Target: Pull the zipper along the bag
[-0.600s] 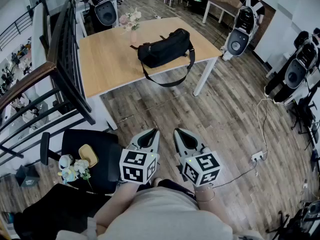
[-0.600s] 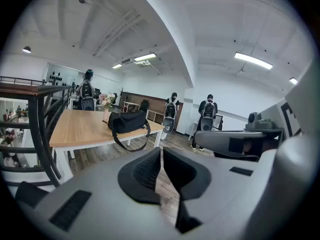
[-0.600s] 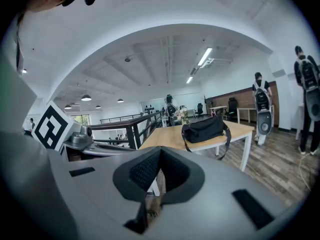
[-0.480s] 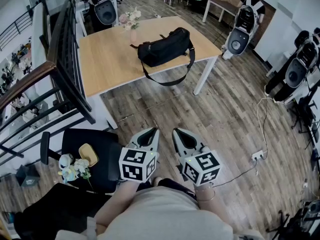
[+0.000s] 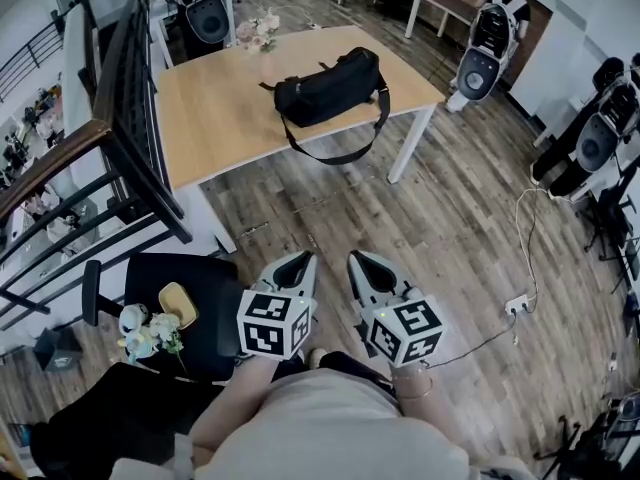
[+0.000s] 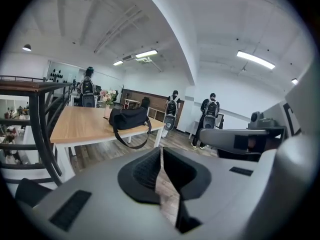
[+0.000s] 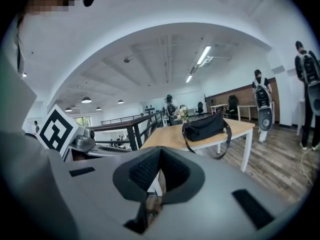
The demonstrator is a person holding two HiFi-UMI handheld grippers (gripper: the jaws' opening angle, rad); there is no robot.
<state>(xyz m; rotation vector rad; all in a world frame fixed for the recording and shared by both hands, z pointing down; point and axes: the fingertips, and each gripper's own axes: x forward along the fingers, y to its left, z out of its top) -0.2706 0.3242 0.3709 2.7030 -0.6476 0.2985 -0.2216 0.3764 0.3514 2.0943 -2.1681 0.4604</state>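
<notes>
**Gripper Status and Workspace Layout**

Your left gripper (image 5: 297,264) has its jaws drawn together to a thin slit, with nothing between the pads. Your right gripper (image 5: 360,265) is likewise closed and empty. You hold both side by side, close in front of your torso. Each one's black-and-white marker cube faces the head camera. Both tips sit above the dark wood-plank floor (image 5: 450,218).

The black fabric duffel bag (image 5: 328,86) lies on the light wooden table with white legs (image 5: 210,118). It is ahead of both grippers and well apart from them. The bag rests on the right half of the tabletop. Its black shoulder strap (image 5: 335,155) loops over the near edge and hangs below the top. The zipper is too small to make out in any view. A vase of pale pink flowers (image 5: 262,38) stands on the table just behind the bag.

The table's near edge and the hanging strap are the first things between the grippers and the bag.

To your left runs a black metal railing with a brown wooden handrail (image 5: 120,138). A black office chair (image 5: 200,283) stands just beside the left gripper, below the railing. It carries a yellow dish-shaped item (image 5: 176,308), with a bunch of white flowers (image 5: 150,340) at its left side.

To your right, a white power strip (image 5: 516,308) lies on the floor with its cable trailing. Black-and-grey pod-shaped units (image 5: 482,53) stand past the table's right corner.
</notes>
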